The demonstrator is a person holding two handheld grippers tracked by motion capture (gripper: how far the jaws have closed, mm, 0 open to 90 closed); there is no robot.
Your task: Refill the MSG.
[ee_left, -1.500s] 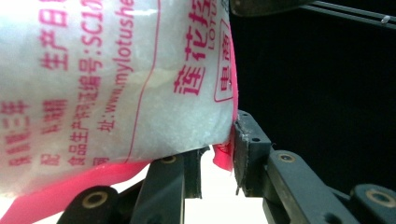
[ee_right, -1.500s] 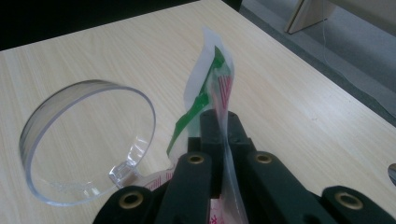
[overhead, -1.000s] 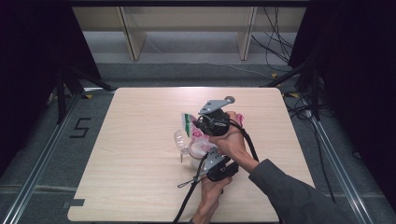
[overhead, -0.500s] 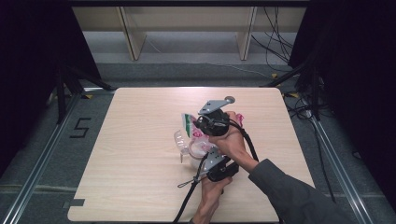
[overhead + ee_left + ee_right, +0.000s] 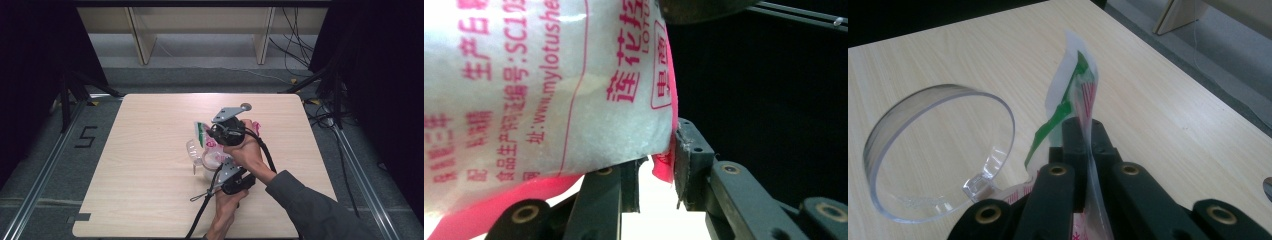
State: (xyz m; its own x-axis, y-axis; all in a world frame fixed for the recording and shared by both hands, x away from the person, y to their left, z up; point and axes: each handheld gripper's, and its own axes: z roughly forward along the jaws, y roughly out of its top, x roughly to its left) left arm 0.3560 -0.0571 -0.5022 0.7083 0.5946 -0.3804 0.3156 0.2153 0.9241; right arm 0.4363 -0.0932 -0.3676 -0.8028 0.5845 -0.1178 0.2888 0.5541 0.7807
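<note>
Both tools grip one white-and-pink bag (image 5: pixel 549 90): my right tool (image 5: pixel 1083 135) is clamped tight on its top edge, my left tool (image 5: pixel 656 170) pinches a lower corner. Clear plastic cup (image 5: pixel 938 155) lies on its side on the bench (image 5: pixel 140 150), just beside the bag.

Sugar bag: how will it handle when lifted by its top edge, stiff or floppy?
Likely floppy: the sugar bag's thin film top crumples above the right gripper, whose jaws are shut on it. Probably bottom-heavy: white granules bulge the pouch in the left gripper view, so it should sag and swing. The glossy film may slip; the left gripper pinches a corner.
</note>
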